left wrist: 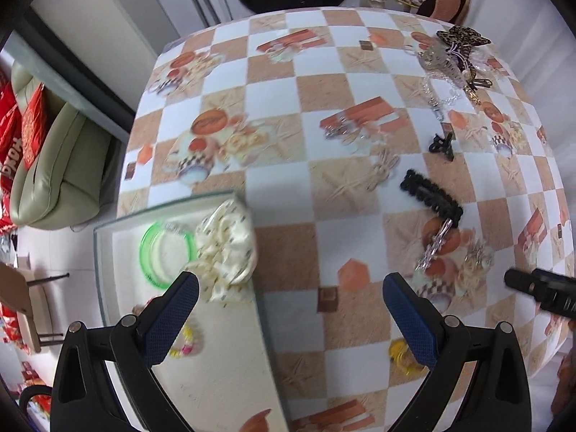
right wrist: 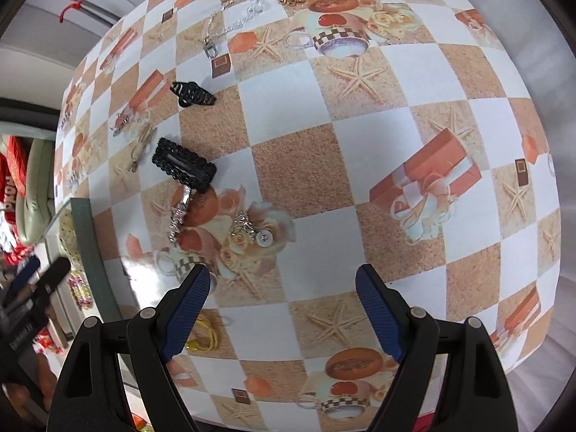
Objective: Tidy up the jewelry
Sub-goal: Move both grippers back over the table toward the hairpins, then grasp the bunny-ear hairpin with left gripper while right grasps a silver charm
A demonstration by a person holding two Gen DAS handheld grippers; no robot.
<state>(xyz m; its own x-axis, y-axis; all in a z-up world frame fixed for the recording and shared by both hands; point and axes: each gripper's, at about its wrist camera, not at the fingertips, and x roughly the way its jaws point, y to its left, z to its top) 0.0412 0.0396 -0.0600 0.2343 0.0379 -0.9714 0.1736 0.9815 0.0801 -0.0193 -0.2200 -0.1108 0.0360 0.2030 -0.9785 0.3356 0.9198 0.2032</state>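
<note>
My left gripper (left wrist: 291,289) is open and empty above the right edge of a glass tray (left wrist: 108,226). The tray holds a green bangle (left wrist: 166,252), a cream scrunchie (left wrist: 226,248) and a yellow-pink bead bracelet (left wrist: 185,345). My right gripper (right wrist: 282,282) is open and empty over the checkered tablecloth (right wrist: 360,144). Ahead of it lie a black rectangular hair clip (right wrist: 184,169), a silver rhinestone clip (right wrist: 179,216) and silver earrings (right wrist: 252,232). A small black claw clip (right wrist: 192,94) lies farther back. A yellow hair tie (right wrist: 205,334) lies by its left finger.
A pile of hair accessories and a clear chain (right wrist: 237,18) sits at the table's far side, with a leopard bow (left wrist: 464,36). A beige sofa with red cushions (left wrist: 54,165) stands left of the table. The other gripper (left wrist: 540,288) shows at the right edge.
</note>
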